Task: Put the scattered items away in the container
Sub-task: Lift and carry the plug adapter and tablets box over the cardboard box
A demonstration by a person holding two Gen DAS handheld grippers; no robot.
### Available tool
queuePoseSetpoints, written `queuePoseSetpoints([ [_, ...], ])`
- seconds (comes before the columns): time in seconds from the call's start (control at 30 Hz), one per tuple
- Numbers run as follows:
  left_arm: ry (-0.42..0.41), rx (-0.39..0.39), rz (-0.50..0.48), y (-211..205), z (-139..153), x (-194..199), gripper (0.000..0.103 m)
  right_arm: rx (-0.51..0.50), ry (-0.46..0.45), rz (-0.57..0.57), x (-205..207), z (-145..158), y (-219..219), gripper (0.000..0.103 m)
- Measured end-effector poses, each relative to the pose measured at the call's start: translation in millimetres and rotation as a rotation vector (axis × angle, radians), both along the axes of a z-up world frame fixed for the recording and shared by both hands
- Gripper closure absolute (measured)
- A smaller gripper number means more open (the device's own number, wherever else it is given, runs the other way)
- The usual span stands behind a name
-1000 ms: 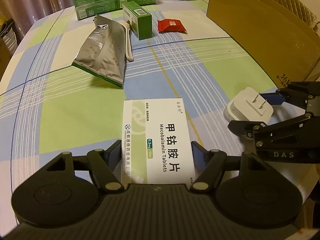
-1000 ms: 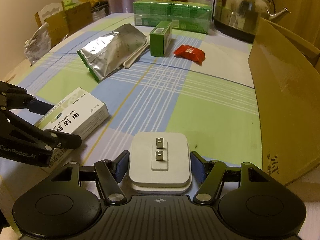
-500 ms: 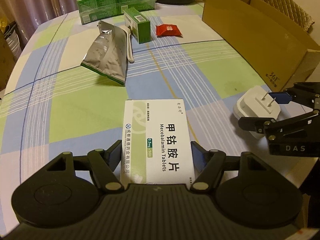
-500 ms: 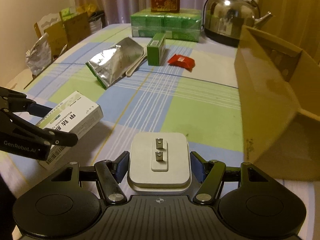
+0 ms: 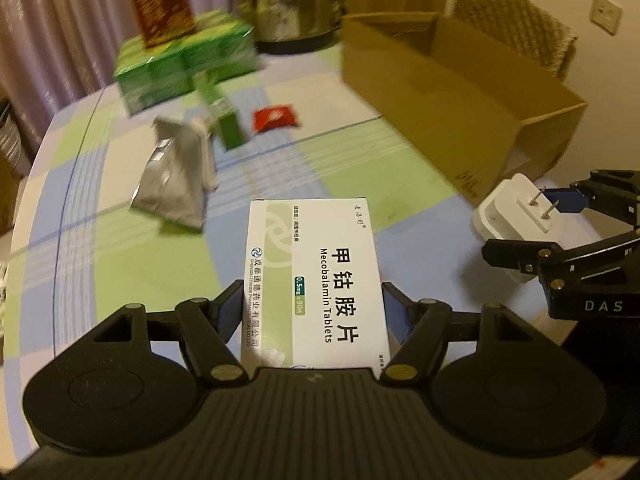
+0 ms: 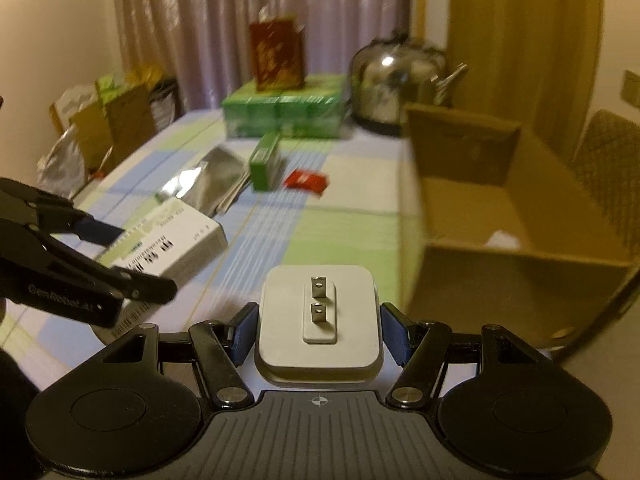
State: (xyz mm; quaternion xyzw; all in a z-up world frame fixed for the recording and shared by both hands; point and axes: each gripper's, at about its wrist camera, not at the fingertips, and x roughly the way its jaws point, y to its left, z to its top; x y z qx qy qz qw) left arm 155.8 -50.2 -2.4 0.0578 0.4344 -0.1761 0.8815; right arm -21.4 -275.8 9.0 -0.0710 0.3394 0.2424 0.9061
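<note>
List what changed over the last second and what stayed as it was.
Both tongs rose off the table and swung toward the cardboard box, whose inside now shows. Left tongs still clamp the tablet box; right tongs still clamp the white plug adapter. Foil pouch, green carton and red packet stayed put.

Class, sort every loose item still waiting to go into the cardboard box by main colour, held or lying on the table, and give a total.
White: 2, the tablet box and the plug adapter
Silver: 1, the foil pouch
Green: 1, the small green carton
Red: 1, the red sachet
Total: 5
</note>
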Motion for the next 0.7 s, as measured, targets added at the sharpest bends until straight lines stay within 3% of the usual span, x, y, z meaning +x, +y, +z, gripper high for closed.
queuePoseSetpoints([
  [0.37,-0.057,-0.086,-0.113,-85,46,33,0.036,0.014,-0.111,-0.157,41,52,-80,0.041],
  [0.7,-0.083,-0.159,-0.171,-148,73,80,0.036,0.039,-0.089,-0.234,101,63,-131,0.041],
])
